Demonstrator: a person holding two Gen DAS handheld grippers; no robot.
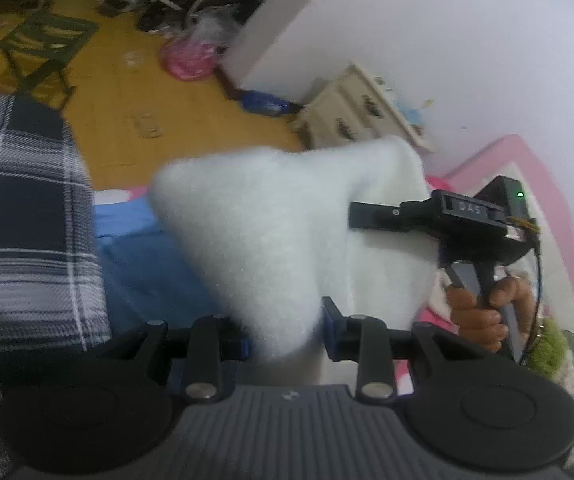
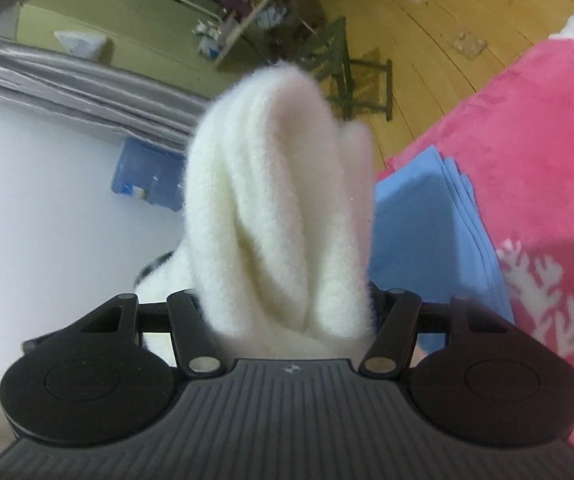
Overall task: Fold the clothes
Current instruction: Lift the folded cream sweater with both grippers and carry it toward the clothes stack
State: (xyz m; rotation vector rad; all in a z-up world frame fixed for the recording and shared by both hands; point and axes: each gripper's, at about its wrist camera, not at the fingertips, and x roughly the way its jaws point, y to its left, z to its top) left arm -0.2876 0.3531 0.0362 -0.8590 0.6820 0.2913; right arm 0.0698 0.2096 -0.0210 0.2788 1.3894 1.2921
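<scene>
1. The left tongs (image 1: 287, 332) are closed to a narrow gap on a bunched fold of the white fleece garment (image 1: 279, 232), its blue-edged fingers (image 1: 333, 326) pressing the cloth from both sides.
2. The right tongs (image 2: 287, 312) stand wider and clamp a thick, several-layered bundle of the same white fleece garment (image 2: 275, 208), which rises in ridges above them.
3. In the left wrist view, the right tongs appear beyond the fleece, gripped by the person's hand (image 1: 483, 312).
4. The garment is held up off the bed between both tongs.
5. Below it lies a folded blue cloth (image 2: 427, 232) on a pink patterned blanket (image 2: 535, 152).
6. A plaid sleeve (image 1: 23, 220) fills the left edge; wooden floor (image 1: 135, 92) lies beyond.
</scene>
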